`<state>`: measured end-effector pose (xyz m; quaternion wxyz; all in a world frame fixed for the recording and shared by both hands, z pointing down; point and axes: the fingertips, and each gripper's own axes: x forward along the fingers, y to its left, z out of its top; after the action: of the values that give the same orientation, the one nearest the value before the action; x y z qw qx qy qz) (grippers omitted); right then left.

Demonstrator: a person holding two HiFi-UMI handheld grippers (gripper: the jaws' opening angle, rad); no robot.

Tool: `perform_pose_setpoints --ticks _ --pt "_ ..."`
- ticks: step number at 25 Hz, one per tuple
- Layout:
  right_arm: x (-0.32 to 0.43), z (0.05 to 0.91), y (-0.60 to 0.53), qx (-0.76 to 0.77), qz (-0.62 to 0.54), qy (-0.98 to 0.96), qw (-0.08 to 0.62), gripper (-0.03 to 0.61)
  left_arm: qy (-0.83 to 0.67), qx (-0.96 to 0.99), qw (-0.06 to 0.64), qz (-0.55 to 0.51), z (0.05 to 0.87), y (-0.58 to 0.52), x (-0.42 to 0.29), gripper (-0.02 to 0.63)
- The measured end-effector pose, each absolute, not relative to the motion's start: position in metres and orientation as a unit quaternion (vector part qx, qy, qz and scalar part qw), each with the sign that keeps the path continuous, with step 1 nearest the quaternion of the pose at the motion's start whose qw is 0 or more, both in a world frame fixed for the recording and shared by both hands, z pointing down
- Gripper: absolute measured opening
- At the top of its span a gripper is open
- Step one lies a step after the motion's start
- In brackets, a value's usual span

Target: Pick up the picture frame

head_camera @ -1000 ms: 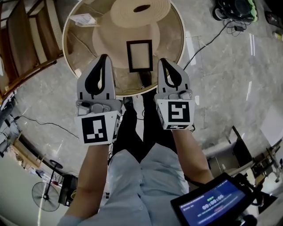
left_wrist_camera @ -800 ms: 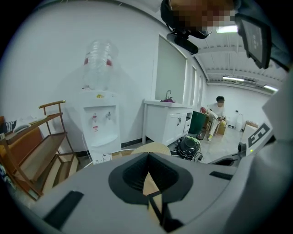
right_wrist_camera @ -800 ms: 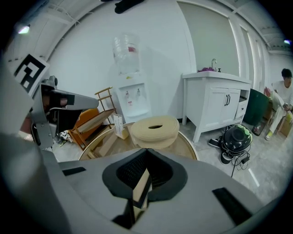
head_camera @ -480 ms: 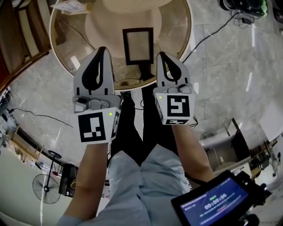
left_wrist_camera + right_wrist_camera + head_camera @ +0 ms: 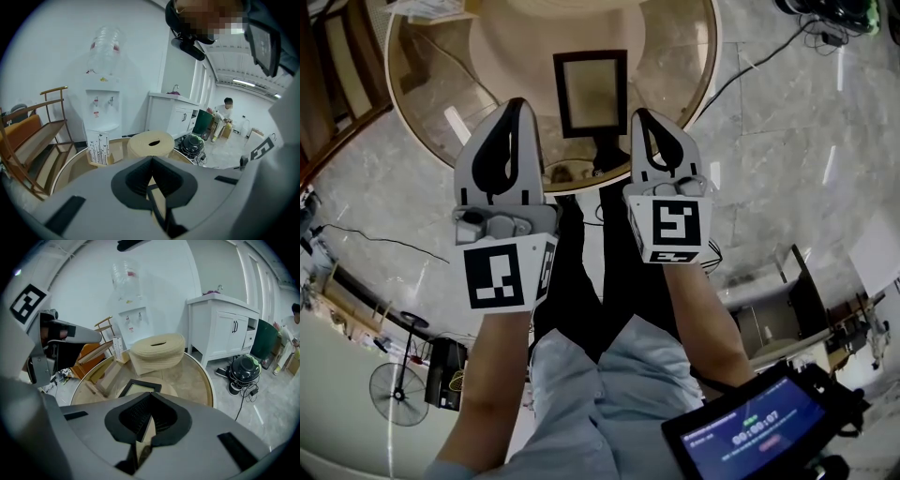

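The picture frame (image 5: pixel 592 91) lay flat on the round glass table (image 5: pixel 670 56), just ahead of both grippers and between them. The left gripper (image 5: pixel 517 105) and the right gripper (image 5: pixel 643 116) each had the jaws pressed together at the tips and held nothing. In my judgement, the thin frame could slide on the smooth glass if a jaw pushed its edge before opening wide enough.

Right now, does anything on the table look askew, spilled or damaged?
Nothing stands out. The picture frame lies flat and looks intact on the round table, with nothing spilled around it. The left gripper and right gripper are both shut and empty, short of the picture frame.
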<state>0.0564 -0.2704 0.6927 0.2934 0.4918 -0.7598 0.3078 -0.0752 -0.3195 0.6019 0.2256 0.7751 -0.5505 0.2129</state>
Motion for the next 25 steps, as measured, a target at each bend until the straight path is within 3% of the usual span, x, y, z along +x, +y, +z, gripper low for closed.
perform_pose_setpoints --ticks 9,16,25 --pt "0.056 0.711 -0.268 0.486 0.309 -0.760 0.302 0.015 -0.550 0.768 0.247 0.216 0.624 -0.314 -0.077 0.011" --pt "0.046 0.717 -0.266 0.473 0.317 -0.764 0.304 0.076 -0.564 0.754 0.253 0.221 0.630 -0.314 -0.096 0.011" --pt "0.037 0.725 -0.264 0.461 0.327 -0.763 0.314 0.104 -0.566 0.749 0.260 0.227 0.634 -0.312 -0.107 0.011"
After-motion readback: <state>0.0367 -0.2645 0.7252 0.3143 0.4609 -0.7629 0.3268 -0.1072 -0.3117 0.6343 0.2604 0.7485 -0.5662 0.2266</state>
